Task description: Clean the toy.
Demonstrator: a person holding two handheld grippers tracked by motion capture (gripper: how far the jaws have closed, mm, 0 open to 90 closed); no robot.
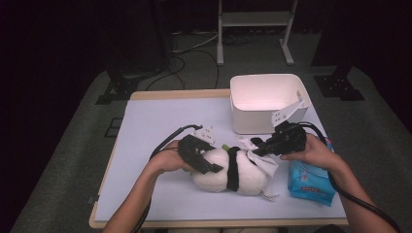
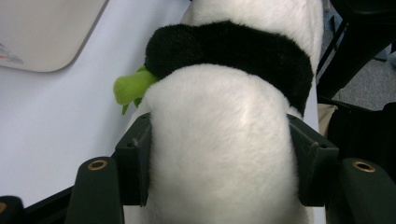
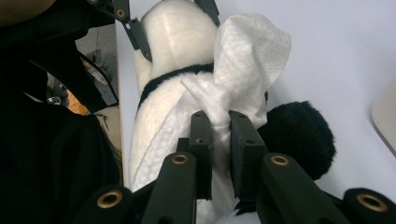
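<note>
white plush makes up most of the panda toy point(image 1: 228, 171), which lies on its side near the front middle of the desk point(image 1: 145, 126), between the white bin point(image 1: 265, 99) behind it and the blue pack of wipes point(image 1: 310, 182) at its right. the left tool point(image 1: 201, 158) has its jaws around the toy's rounded end, and in the left gripper view the pads press into the fur on both sides, so it is gripping the toy. the right tool point(image 3: 219, 123) is closed on a bunched white wipe point(image 3: 247, 60) that rests against the toy's body beside a black limb point(image 3: 296, 135). the fur is soft and springy, so the left grip can slide off if the right hand rubs or pulls hard, and the toy would then roll or skid across the smooth desk. the wipe is thin and pinched at one twisted point; a firm drag may tear it or pull it free of the jaws. it looks as if only a little of it meets the fur, though that contact is hard to judge here. a wide sweep could also knock the pack of wipes off the near edge.
</note>
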